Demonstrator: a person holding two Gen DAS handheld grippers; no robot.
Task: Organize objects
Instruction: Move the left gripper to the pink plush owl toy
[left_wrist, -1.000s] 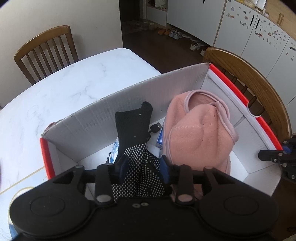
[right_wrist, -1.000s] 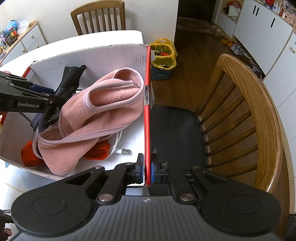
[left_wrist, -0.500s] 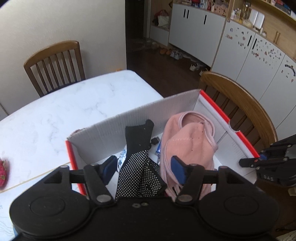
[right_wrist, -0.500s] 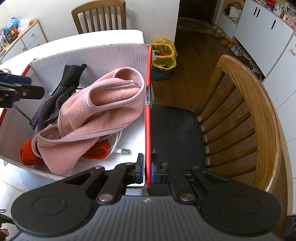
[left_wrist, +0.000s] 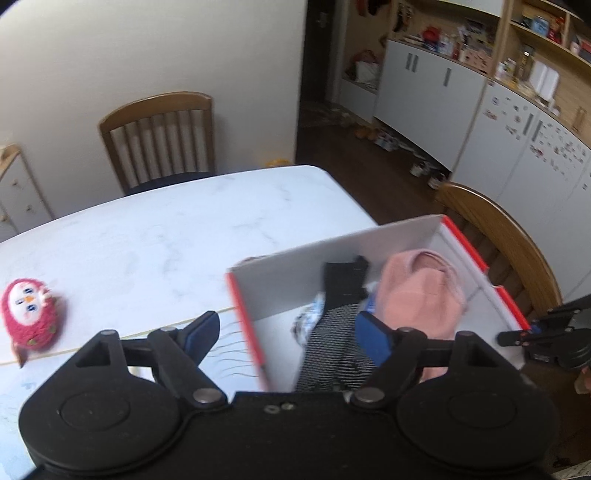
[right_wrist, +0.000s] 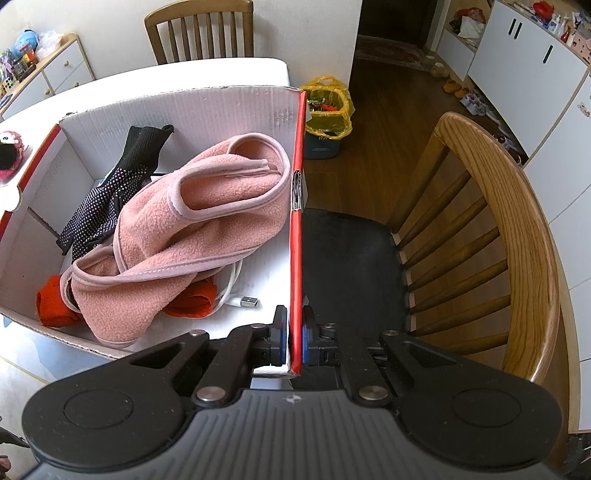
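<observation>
A white cardboard box (right_wrist: 229, 107) with red-edged flaps stands on the white table; it also shows in the left wrist view (left_wrist: 332, 254). Inside lie a black dotted glove (right_wrist: 107, 199), a pink fleece garment (right_wrist: 192, 229), an orange cloth (right_wrist: 51, 302) and a white USB cable (right_wrist: 240, 299). My right gripper (right_wrist: 294, 336) is shut on the box's red right flap (right_wrist: 297, 221). My left gripper (left_wrist: 291, 336) is open and empty, held high above the box's left wall. A red knitted owl toy (left_wrist: 31, 314) lies on the table to the left.
A wooden chair (right_wrist: 491, 236) with a black seat stands right of the box. Another chair (left_wrist: 159, 140) is at the table's far side. A yellow bag bin (right_wrist: 327, 110) sits on the floor. White cabinets (left_wrist: 509, 122) line the right wall.
My left gripper let go of the black glove, opened wide, and rose up and to the left out of the box. The glove now lies in the box. The right gripper kept its hold.
</observation>
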